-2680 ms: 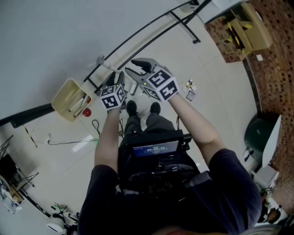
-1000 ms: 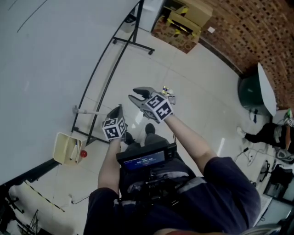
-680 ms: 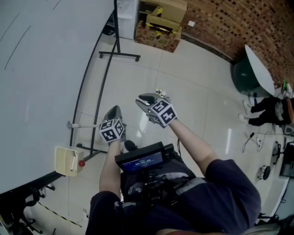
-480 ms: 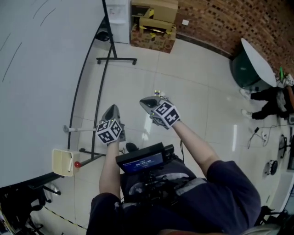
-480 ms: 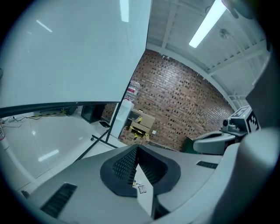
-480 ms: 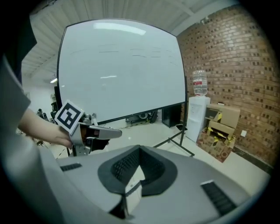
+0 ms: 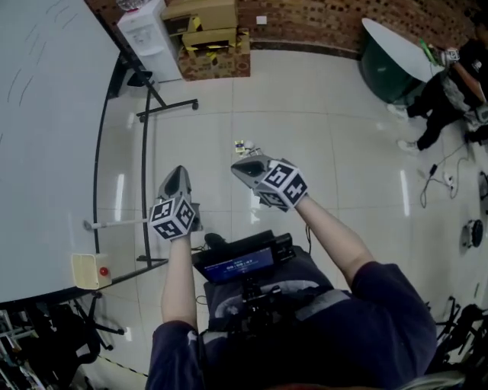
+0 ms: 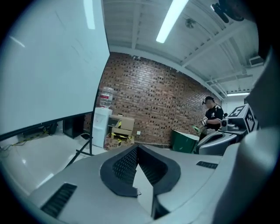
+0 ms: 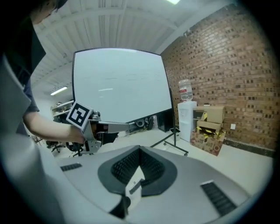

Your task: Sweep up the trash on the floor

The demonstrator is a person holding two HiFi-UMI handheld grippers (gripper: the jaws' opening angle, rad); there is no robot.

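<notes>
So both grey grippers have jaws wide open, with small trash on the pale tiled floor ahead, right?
No, both are shut: the left gripper view shows the grey left gripper closed, the right gripper view the right gripper closed. Small trash does lie on the pale tiled floor ahead.

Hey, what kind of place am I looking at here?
Probably an indoor lab or studio space: a bare brick wall, a large white screen, and a water dispenser beside cardboard boxes on a tiled floor.
</notes>
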